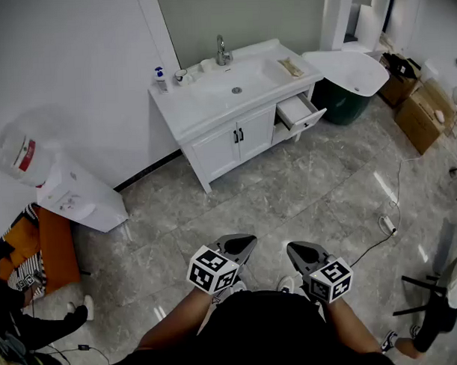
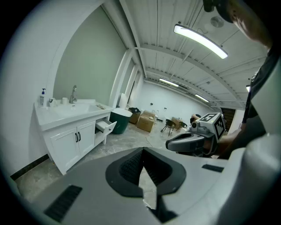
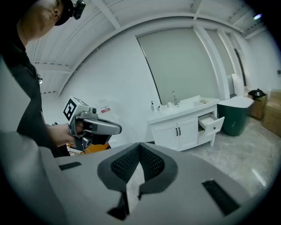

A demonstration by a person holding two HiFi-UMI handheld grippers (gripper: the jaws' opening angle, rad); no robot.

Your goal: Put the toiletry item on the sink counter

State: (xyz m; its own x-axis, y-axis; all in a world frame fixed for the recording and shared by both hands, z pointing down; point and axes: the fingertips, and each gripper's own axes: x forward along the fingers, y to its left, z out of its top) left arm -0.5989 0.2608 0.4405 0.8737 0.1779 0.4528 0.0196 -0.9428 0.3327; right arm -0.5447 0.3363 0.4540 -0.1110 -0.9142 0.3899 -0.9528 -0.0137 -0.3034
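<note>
Head view: a white vanity [image 1: 220, 144] stands against the wall, well ahead of the person. On the left end of its worktop [image 1: 183, 116] stands a pump bottle [image 1: 160, 78] with a blue top, with small cups [image 1: 181, 75] just beside it. A tap [image 1: 222, 51] rises behind the basin [image 1: 236, 84], and a tan item [image 1: 289, 66] lies on the worktop right of the basin. I cannot tell which of these is the toiletry item. The vanity's right drawer [image 1: 299, 113] is pulled out. A green bin [image 1: 344, 99] sits just right of the vanity and a water dispenser [image 1: 72, 195] to its left. The left gripper [image 1: 245, 241] and right gripper [image 1: 293, 247] are held close to the person's body, side by side, well apart from the vanity and pointing toward it.

Left gripper view: its jaws are closed tip to tip with nothing between them. The vanity lies ahead to the left, and the right gripper shows to the right.

Right gripper view: its jaws are likewise closed and empty. The vanity lies ahead to the right, with the bottle on its worktop.
</note>
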